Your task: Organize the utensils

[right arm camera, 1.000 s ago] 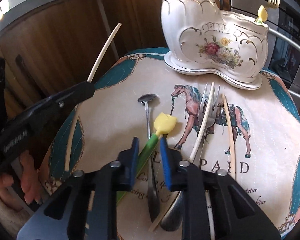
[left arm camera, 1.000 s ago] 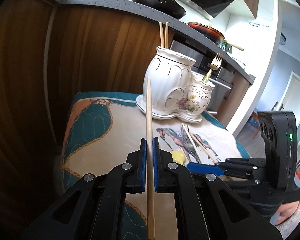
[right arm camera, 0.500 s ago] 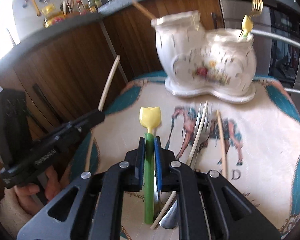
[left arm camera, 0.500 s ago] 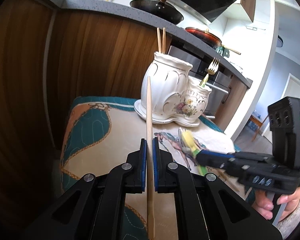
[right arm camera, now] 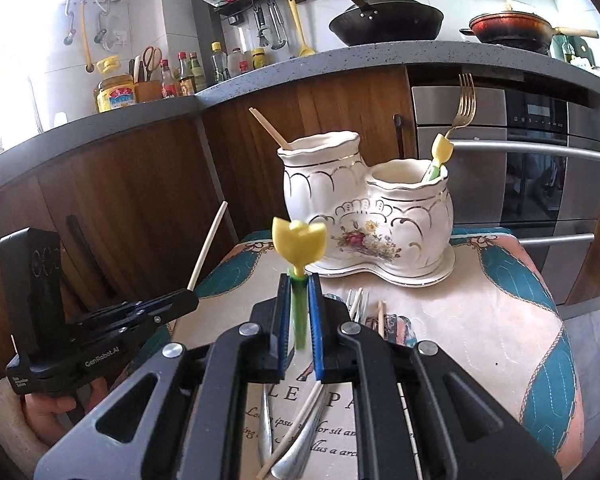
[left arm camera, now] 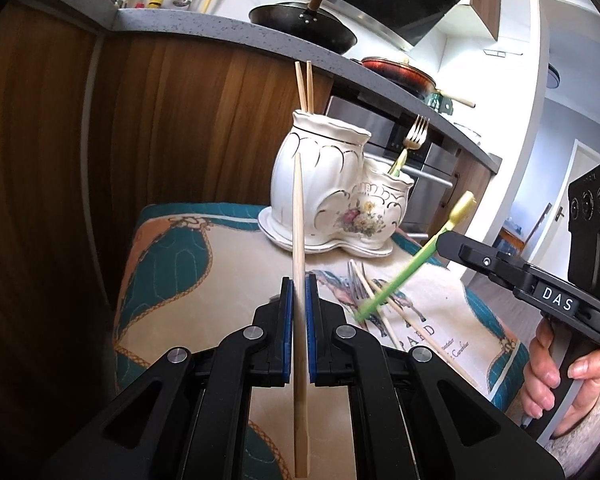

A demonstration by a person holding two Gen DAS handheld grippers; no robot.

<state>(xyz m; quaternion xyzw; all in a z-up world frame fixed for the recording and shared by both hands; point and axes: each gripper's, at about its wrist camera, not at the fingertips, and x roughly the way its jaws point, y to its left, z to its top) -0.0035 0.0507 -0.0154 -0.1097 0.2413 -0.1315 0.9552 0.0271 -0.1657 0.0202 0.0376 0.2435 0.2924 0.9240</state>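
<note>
A white two-cup ceramic holder [left arm camera: 332,188] [right arm camera: 364,208] stands at the far side of a small cloth-covered table [left arm camera: 168,264]. Its tall cup holds two chopsticks [left arm camera: 304,86]; its low cup holds a gold fork [right arm camera: 462,104] with a tulip handle. My left gripper [left arm camera: 299,292] is shut on a wooden chopstick [left arm camera: 298,216], held upright in front of the holder. My right gripper [right arm camera: 299,296] is shut on a green-stemmed utensil with a yellow tulip end [right arm camera: 298,242], raised above the table. It also shows in the left wrist view [left arm camera: 416,260].
Loose forks [left arm camera: 358,284], a chopstick [left arm camera: 408,316] and spoons [right arm camera: 296,452] lie on the cloth [right arm camera: 480,332] below my right gripper. Wooden cabinets [left arm camera: 180,120] and an oven [right arm camera: 548,168] stand behind the table. Pans [right arm camera: 384,20] sit on the counter above.
My right gripper closed on the tulip utensil on the cloth and lifted it up off the table. My left gripper still holds the chopstick and rose slightly.
</note>
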